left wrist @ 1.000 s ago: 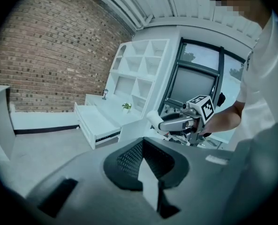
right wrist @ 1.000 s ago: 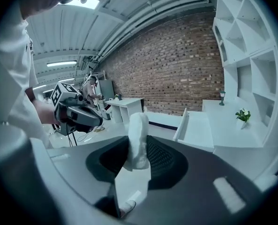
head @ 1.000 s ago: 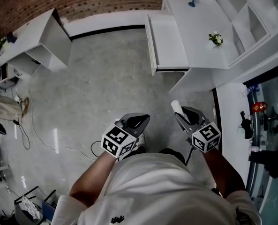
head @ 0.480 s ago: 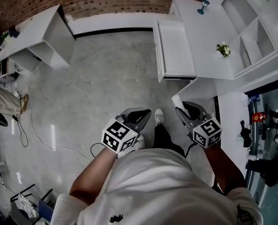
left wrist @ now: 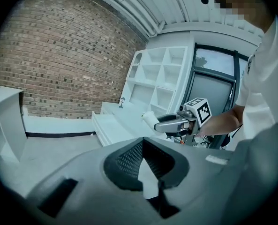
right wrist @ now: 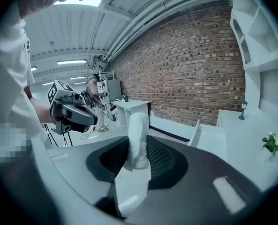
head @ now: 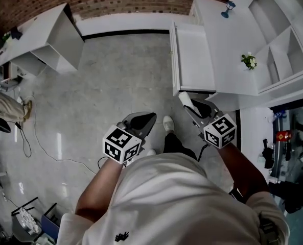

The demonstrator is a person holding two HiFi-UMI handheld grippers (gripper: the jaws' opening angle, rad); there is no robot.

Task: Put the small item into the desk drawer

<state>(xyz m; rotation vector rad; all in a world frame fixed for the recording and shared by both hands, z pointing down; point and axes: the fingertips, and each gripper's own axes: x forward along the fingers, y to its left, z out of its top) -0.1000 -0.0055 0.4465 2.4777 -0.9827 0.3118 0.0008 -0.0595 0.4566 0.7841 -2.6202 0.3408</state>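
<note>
My right gripper [head: 186,102] is shut on a small white roll-shaped item [head: 183,97], which sticks out past the jaws just short of the near end of the open white desk drawer [head: 192,55]. The right gripper view shows the item [right wrist: 139,139] upright between the pads, with the drawer's edge [right wrist: 195,132] beyond it. My left gripper [head: 143,120] hangs over the floor to the left, shut and holding nothing. In the left gripper view the jaws [left wrist: 148,170] meet, and the right gripper [left wrist: 174,123] holds the item [left wrist: 149,119] in front of the drawer [left wrist: 110,125].
The white desk [head: 228,45] carries a small plant [head: 249,60] and a blue lamp [head: 228,9], with open shelving [head: 279,34] behind. Another white desk [head: 44,40] stands far left. Cables [head: 33,137] lie on the floor. The person's shoe [head: 167,122] is between the grippers.
The desk and drawer have come closer. The right gripper with the white item has moved forward to the drawer's near end. A shoe has come into view.
</note>
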